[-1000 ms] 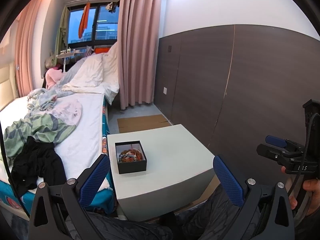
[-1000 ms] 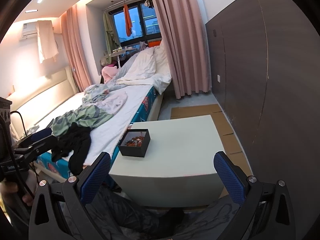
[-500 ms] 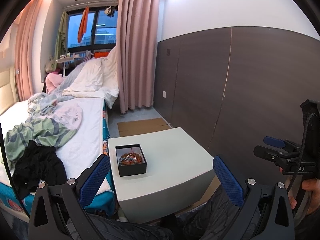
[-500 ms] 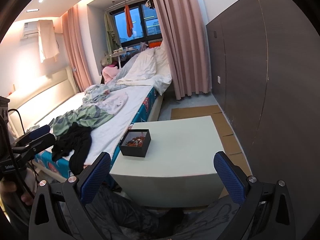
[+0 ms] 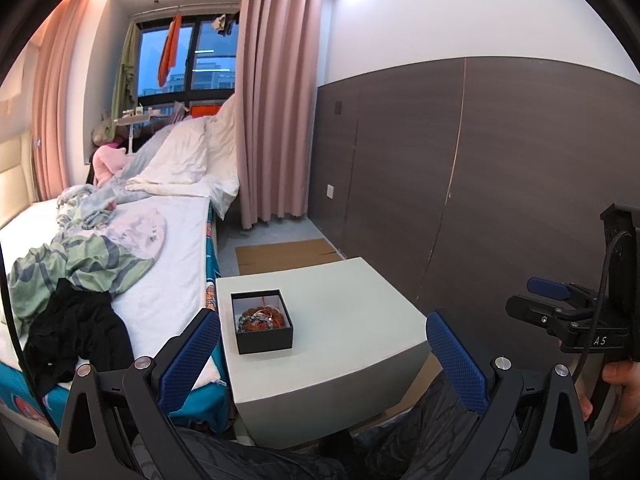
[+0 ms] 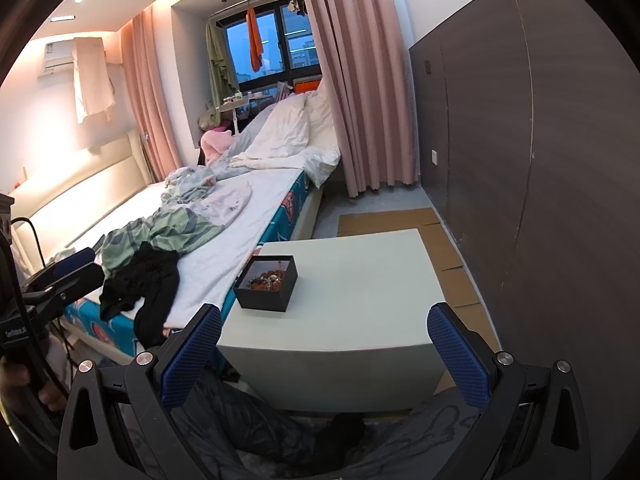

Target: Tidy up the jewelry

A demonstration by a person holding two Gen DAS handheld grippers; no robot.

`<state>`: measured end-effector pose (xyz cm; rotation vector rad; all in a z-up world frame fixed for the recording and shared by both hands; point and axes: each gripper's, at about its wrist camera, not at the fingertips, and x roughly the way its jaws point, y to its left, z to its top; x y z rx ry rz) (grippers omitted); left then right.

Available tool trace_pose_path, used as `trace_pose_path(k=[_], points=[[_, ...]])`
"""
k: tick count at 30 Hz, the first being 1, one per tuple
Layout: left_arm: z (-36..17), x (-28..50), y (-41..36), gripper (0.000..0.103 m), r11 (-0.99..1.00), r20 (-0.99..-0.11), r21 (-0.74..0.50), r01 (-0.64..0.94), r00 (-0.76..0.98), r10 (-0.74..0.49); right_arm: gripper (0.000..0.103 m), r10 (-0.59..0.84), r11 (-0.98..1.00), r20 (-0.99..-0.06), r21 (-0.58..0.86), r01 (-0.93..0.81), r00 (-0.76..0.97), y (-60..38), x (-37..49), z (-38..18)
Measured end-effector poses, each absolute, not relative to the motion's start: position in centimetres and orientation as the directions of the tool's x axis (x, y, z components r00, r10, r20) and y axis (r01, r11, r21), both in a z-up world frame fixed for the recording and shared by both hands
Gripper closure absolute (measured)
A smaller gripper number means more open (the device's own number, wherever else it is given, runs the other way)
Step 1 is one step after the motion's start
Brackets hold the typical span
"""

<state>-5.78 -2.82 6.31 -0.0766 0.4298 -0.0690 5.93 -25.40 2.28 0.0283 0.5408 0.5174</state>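
Two hand-held grippers, both with jaws spread wide and nothing between them, held low over the person's dark-trousered lap short of the table. Left gripper (image 5: 323,336): blue-padded fingers (image 5: 191,358) frame the near edge of the pale, square-topped side table (image 5: 352,304); also seen from the right wrist view at far left (image 6: 60,276), in a hand. Right gripper (image 6: 325,334): same wide stance, blue pads (image 6: 458,354) either side of the table's front face; from the left wrist view it sits at far right (image 5: 560,312), well off the table's right side. Small open black square box (image 5: 262,326) stands on the tabletop near its left edge, bed side. Inside it, a tangled heap of orange-brown beaded jewelry (image 5: 260,317); individual pieces too small to separate. Box lies ahead of the left gripper, just past its left finger and well apart from it. From the right gripper's view the box (image 6: 267,282) with its jewelry (image 6: 266,278) lies ahead and to the left, above the left pad, not touched. Unmade white bed (image 5: 168,264) with strewn green and black clothes runs along the table's left. Pink curtain (image 5: 276,92) and dark wood-panel wall (image 5: 500,168) behind. Flattened brown cardboard (image 6: 384,220) on the floor beyond the table.
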Motion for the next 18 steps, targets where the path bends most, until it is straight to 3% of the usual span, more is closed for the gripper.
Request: trace_pose_path(k=[18], points=[[6.06, -6.2, -2.78, 0.001, 0.995, -0.411, -0.09, 0.043, 0.908, -0.077, 0.0, 0.471, 0.873, -0.502, 0.147, -0.466, 0.725, -25.3, 6.4, 1.91]])
